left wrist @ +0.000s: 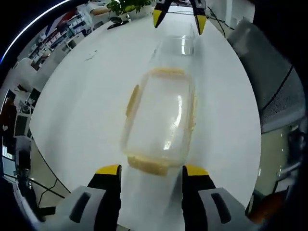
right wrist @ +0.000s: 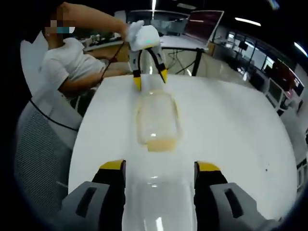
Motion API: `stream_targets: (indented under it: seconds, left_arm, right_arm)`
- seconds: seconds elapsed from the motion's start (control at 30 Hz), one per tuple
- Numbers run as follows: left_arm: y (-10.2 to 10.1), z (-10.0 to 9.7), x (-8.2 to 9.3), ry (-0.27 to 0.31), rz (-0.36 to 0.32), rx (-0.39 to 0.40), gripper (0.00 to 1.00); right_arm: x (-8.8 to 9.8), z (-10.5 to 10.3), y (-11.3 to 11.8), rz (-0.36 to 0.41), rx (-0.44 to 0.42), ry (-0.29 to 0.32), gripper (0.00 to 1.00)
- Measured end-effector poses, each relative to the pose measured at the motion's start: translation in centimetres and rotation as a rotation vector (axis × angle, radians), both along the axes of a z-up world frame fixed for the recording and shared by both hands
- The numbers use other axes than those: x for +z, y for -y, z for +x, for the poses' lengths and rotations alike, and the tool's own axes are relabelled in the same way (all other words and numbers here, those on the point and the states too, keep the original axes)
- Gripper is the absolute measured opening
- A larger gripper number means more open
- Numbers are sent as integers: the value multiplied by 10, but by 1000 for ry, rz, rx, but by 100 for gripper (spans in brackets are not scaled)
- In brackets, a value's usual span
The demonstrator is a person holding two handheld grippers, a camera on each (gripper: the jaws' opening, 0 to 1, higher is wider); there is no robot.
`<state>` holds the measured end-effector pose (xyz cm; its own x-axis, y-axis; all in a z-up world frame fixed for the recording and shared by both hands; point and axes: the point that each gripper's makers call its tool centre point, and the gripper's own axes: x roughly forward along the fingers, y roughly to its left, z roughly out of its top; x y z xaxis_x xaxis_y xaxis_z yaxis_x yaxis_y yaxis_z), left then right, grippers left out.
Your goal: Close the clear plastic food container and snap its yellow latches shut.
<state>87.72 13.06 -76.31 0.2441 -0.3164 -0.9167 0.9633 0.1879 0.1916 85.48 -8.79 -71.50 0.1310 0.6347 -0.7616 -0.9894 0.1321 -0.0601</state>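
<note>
A clear plastic lid (left wrist: 161,120) with yellow latches on its edges lies flat on the white table (left wrist: 86,110), just ahead of my left gripper (left wrist: 151,169), which is open. Its near latch sits level with my left fingertips (left wrist: 108,169). Beyond it stands the clear container base (left wrist: 177,45), under the right gripper (left wrist: 179,20). In the right gripper view the base (right wrist: 159,197) lies between the wide-apart jaws of my right gripper (right wrist: 160,166), which is open; whether they touch it I cannot tell. The lid (right wrist: 156,120) lies further on, and the left gripper (right wrist: 150,79) hovers at its far end.
A person (right wrist: 67,67) in a white shirt sits at the far side of the table, next to a grey mesh chair (right wrist: 36,159). A potted plant (left wrist: 127,6) stands at the table's far edge. Office desks and monitors (right wrist: 204,24) stand behind.
</note>
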Motion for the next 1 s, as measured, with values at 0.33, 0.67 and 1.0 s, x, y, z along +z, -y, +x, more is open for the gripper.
stream_targets:
  seconds: [0.33, 0.67, 1.0]
  left_arm:
    - [-3, 10, -12, -34, 20, -63, 43]
    - [2, 8, -19, -100, 22, -143, 41]
    - [7, 5, -22, -171, 15, -208, 37]
  right_arm:
    - [-15, 8, -19, -8, 19, -15, 51]
    - [-26, 13, -27, -22, 18, -35, 48]
    - [-34, 13, -38, -22, 20, -64, 46]
